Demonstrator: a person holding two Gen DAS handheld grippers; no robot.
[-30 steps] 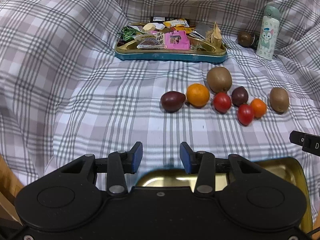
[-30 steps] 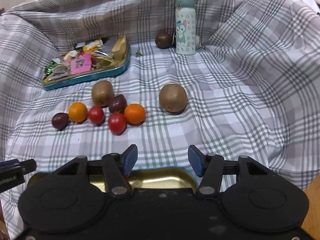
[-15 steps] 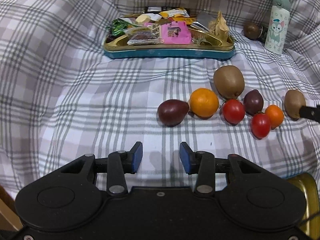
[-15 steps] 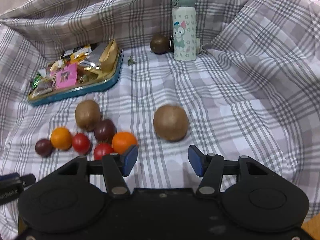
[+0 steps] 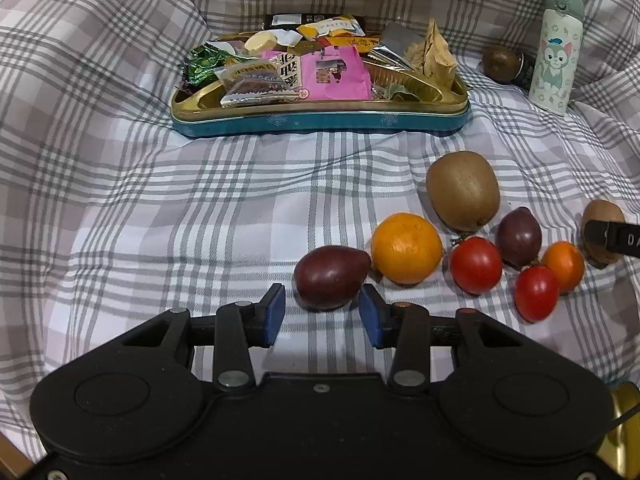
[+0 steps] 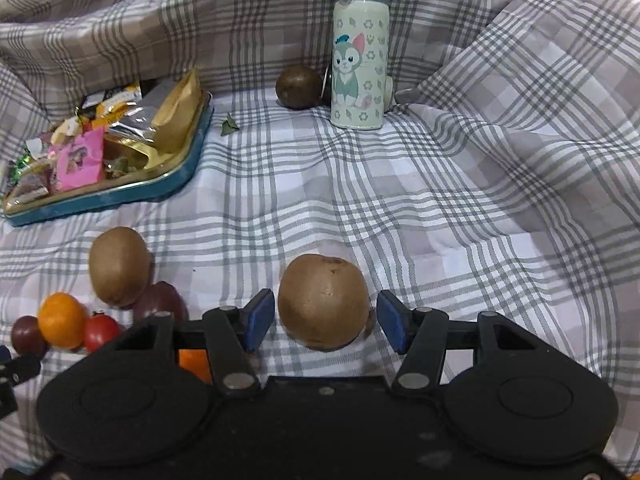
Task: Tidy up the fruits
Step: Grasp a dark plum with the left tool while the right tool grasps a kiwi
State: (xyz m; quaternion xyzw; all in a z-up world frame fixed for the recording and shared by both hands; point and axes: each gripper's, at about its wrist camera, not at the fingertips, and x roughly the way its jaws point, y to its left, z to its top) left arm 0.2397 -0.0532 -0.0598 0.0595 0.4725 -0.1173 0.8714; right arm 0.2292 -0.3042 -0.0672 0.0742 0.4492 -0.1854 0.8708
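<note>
wrapper (image 5: pixel 334 25) reads "pastry" | bottle (image 6: pixel 360 62) label: cartoon cat (no text)

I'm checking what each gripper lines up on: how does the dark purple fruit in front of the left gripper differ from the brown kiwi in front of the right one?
The purple fruit is dark maroon and glossy; the kiwi is matte tan-brown. The purple fruit tapers to a blunt point on one side; the kiwi is evenly rounded. The purple fruit lies next to an orange; the kiwi lies apart from the cluster. Both rest on the plaid cloth, ungripped, each between open pads.
</note>
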